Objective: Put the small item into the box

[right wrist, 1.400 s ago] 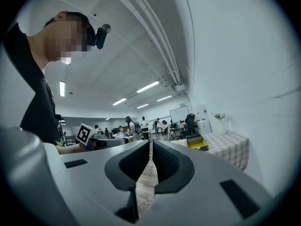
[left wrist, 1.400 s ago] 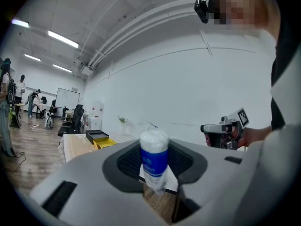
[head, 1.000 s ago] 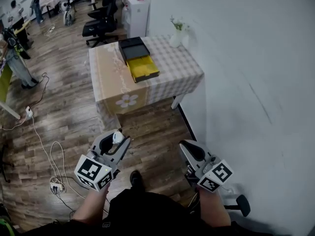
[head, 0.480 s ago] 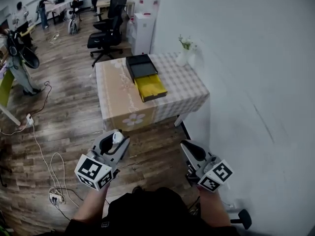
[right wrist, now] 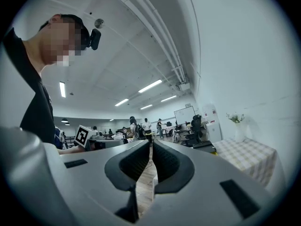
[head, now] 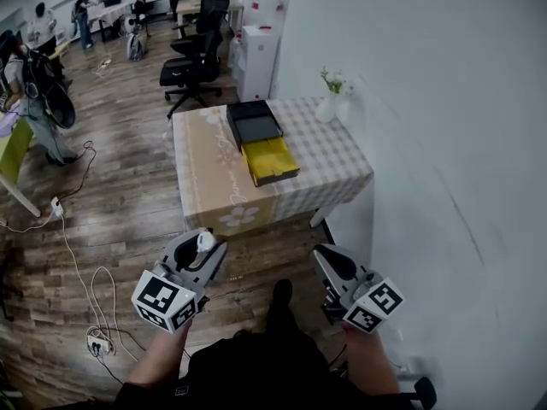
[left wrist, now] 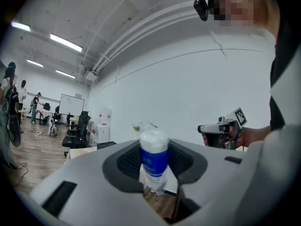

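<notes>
My left gripper [head: 206, 248] is shut on a small white bottle with a blue label [head: 205, 240]. In the left gripper view the small bottle [left wrist: 154, 160] stands upright between the dark pads. My right gripper [head: 326, 257] is shut with nothing in it; its jaws meet in the right gripper view [right wrist: 151, 150]. The black box [head: 254, 124] lies on a table [head: 210, 184] well ahead of both grippers, with its yellow drawer [head: 272, 161] pulled open toward me. Both grippers hang over the wooden floor, short of the table.
A vase with flowers [head: 332, 100] stands at the table's far right corner, by the white wall. Office chairs [head: 192, 65] stand behind the table. Cables and a power strip [head: 96, 342] lie on the floor at left. People stand far off at the left.
The table and box have drawn closer in the head view as the person steps forward. Both grippers keep their places, and the left still holds the bottle.
</notes>
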Tool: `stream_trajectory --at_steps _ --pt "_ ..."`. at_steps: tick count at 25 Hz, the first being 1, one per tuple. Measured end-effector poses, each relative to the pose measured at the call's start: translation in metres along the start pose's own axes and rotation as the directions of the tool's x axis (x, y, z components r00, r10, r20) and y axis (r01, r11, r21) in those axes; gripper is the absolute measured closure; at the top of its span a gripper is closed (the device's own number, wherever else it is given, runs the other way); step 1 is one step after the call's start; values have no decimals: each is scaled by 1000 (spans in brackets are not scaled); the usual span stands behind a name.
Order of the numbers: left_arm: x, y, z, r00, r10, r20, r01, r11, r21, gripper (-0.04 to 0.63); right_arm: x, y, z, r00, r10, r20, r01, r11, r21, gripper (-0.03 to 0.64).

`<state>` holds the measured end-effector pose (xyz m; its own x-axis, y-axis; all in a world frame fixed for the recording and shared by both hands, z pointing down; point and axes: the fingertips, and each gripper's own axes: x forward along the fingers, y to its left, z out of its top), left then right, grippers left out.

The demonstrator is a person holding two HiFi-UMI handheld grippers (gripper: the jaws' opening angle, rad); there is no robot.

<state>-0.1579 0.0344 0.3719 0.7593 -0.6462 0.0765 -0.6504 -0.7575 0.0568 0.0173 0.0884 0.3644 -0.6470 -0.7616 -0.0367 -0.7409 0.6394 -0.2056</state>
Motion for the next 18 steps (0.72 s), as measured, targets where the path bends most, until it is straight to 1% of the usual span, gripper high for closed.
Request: stream_trajectory --at_steps 6,13,18 --pt "34 15 -5 999 34 -10 -34 999 -14 449 19 -39 -5 999 37 -19 -37 999 26 577" --pt "108 30 -18 998 38 -58 -40 999 -36 449 37 -114 -8 998 51 -34 -49 997 65 577" --pt "163 40 -10 996 47 -74 -50 998 -29 449 48 -173 -5 998 54 -37 -50 994 99 577"
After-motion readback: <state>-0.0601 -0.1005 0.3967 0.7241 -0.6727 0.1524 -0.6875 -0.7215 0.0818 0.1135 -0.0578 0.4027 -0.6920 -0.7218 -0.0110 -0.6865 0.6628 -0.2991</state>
